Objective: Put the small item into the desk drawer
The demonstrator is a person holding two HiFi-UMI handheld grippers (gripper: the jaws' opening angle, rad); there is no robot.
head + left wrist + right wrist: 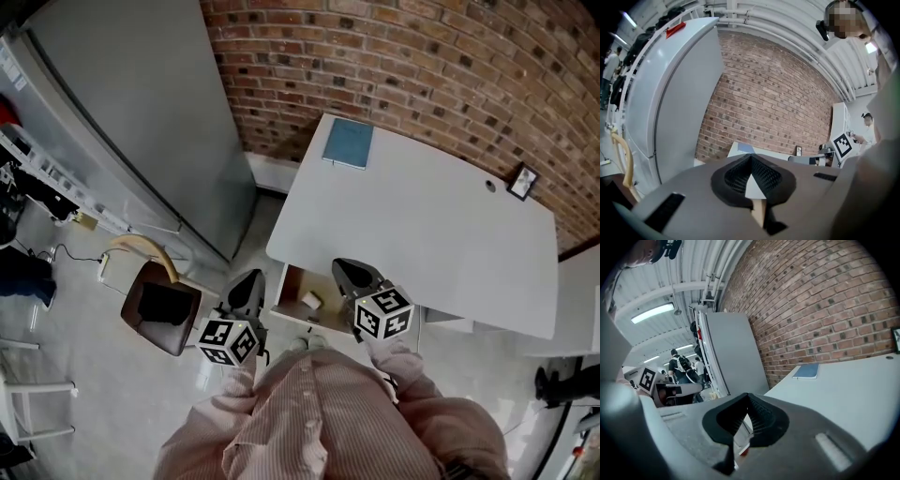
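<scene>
The white desk (441, 234) has its drawer (291, 286) pulled open under the front left corner. A small pale item (310, 300) lies inside the drawer. My left gripper (247, 281) hovers just left of the drawer, shut and empty; in the left gripper view its tips (751, 157) meet with nothing between them. My right gripper (351, 270) is over the drawer's right end at the desk's front edge, also shut and empty, as the right gripper view (747, 397) shows.
A blue notebook (348, 142) lies at the desk's far left corner, a small dark frame (522, 181) at the far right. A tall grey cabinet (141, 112) stands left of the desk. A brown chair (161, 309) sits by my left gripper. A brick wall (422, 56) is behind.
</scene>
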